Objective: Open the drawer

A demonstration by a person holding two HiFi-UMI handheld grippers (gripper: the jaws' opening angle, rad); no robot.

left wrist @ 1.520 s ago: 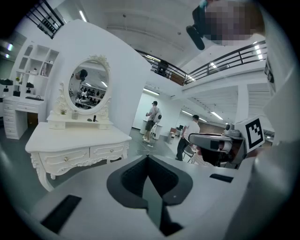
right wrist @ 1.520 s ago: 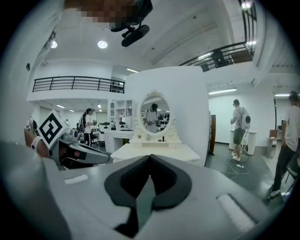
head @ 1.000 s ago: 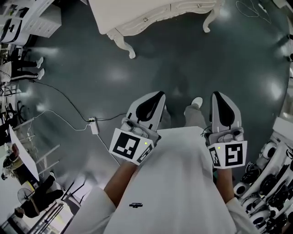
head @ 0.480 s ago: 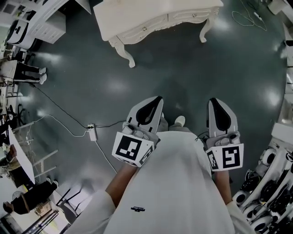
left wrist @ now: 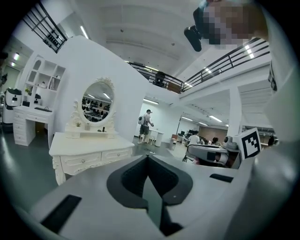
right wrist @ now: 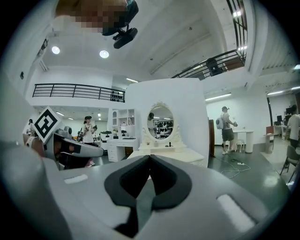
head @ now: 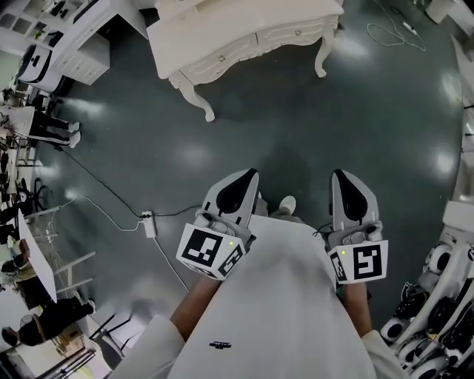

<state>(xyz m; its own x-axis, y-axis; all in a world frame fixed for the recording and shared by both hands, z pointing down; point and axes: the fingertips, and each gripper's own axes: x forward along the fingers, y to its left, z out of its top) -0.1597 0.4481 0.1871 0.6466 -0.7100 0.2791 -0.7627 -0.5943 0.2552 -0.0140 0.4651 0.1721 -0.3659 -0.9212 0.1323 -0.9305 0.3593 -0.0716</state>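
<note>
Well short of the drawer (head: 222, 57), my left claw (head: 250, 175) and right claw (head: 340, 175) are both pressed together, pinching nothing.

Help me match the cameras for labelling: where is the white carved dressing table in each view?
Head view: white carved dressing table at the top edge, left of centre.
Left gripper view: the table sits lower left.
Right gripper view: the table sits centre, partly hidden.
Shared landmark: its oval mirror, in both gripper views only.
</note>
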